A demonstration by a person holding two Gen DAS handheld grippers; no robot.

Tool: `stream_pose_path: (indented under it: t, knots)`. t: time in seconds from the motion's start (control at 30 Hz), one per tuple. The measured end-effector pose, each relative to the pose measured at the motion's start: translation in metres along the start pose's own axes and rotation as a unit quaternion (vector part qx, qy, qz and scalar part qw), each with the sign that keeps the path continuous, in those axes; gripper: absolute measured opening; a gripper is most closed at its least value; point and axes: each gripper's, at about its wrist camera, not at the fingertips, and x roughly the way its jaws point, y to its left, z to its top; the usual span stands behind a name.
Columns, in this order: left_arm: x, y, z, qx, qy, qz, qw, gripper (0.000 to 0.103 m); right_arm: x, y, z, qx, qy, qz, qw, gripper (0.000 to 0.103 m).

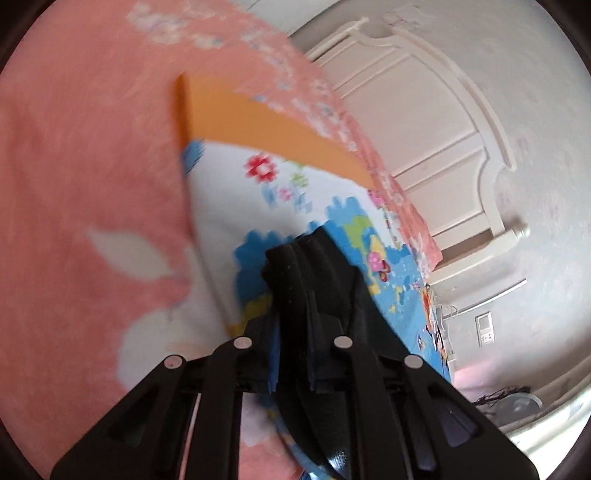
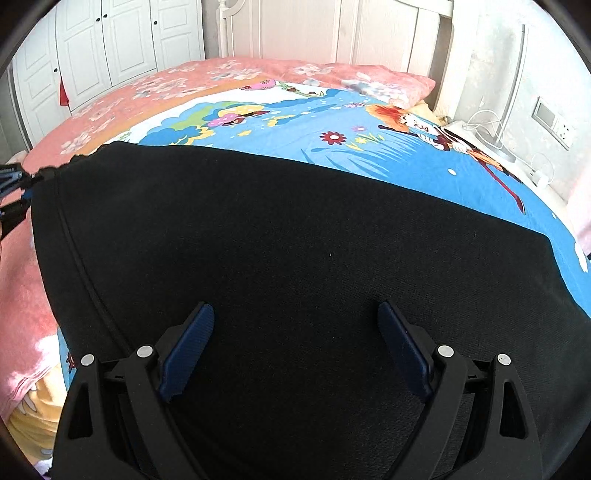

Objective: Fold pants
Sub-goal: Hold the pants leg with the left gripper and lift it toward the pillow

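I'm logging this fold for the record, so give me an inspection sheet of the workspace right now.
Surface: bed with a pink floral blanket, and a blue cartoon sheet on top.
Job's things: black pants spread across the cartoon sheet; one bunched corner is pinched at the left.
Clutter: nothing seen on the bed.
Grippers: left gripper shut on pants fabric; right gripper open, its fingers above the pants, contact unclear.
Cables: white cable looped on the bedside stand at the right.
Surroundings: white wardrobe, headboard, wall socket.
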Motion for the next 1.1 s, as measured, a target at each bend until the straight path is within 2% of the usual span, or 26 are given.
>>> stream_pose_path:
  t: [0.17, 0.27, 0.3, 0.43, 0.57, 0.67, 0.7, 0.73, 0.8, 0.87, 0.9, 0.97, 1.0, 1.07, 1.1]
  knots:
    - [0.01, 0.012, 0.002, -0.025, 0.011, 0.011, 0.9996, 0.011, -0.005, 0.004, 0.003, 0.008, 0.008, -0.018, 1.0, 0.086]
    - [0.017, 0.033, -0.003, -0.052, 0.025, 0.008, 0.9983, 0.011, -0.021, 0.026, 0.018, -0.01, -0.024, 0.044, 0.999, 0.086]
    - [0.019, 0.037, -0.003, -0.061, 0.027, 0.001, 0.9978, 0.011, -0.023, 0.033, 0.023, -0.02, -0.031, 0.05, 0.998, 0.086]
    - [0.018, 0.043, -0.006, -0.074, 0.026, -0.011, 0.9968, 0.011, -0.003, 0.05, 0.062, -0.022, -0.014, 0.076, 0.997, 0.086]
    - [0.017, 0.038, -0.004, -0.065, 0.024, -0.004, 0.9976, 0.011, 0.037, 0.054, 0.097, -0.04, 0.002, 0.041, 0.998, 0.086]
    - [0.018, 0.037, -0.003, -0.068, 0.028, 0.001, 0.9973, 0.012, 0.073, 0.051, 0.106, -0.057, 0.034, -0.001, 0.998, 0.087]
    - [0.017, 0.039, -0.002, -0.073, 0.027, 0.017, 0.9968, 0.023, 0.075, 0.05, 0.105, -0.056, 0.027, 0.001, 0.998, 0.09]
    - [0.012, 0.04, -0.001, -0.076, 0.019, 0.047, 0.9958, 0.038, 0.076, 0.048, 0.105, -0.053, 0.027, 0.0, 0.998, 0.091]
    - [-0.003, 0.035, 0.002, -0.066, -0.015, 0.094, 0.9933, 0.043, 0.075, 0.048, 0.102, -0.053, 0.024, 0.0, 0.998, 0.091]
    - [-0.017, 0.01, 0.007, -0.012, -0.062, 0.12, 0.9908, 0.043, 0.075, 0.047, 0.101, -0.05, 0.022, 0.0, 0.998, 0.092]
    - [-0.017, -0.009, 0.008, 0.027, -0.072, 0.12, 0.9897, 0.043, 0.075, 0.046, 0.101, -0.05, 0.022, 0.0, 0.998, 0.092]
    - [-0.004, -0.046, 0.006, 0.102, -0.063, 0.093, 0.9883, 0.043, 0.076, 0.046, 0.101, -0.05, 0.023, 0.001, 0.998, 0.092]
    - [0.005, -0.067, 0.001, 0.148, -0.058, 0.086, 0.9835, 0.043, 0.077, 0.046, 0.101, -0.049, 0.023, 0.002, 0.999, 0.092]
    - [0.026, -0.106, -0.013, 0.244, -0.048, 0.083, 0.965, 0.042, 0.076, 0.047, 0.102, -0.048, 0.023, 0.003, 0.999, 0.092]
    - [0.037, -0.12, -0.02, 0.283, -0.039, 0.083, 0.9548, 0.039, 0.077, 0.047, 0.102, -0.048, 0.023, 0.003, 0.999, 0.092]
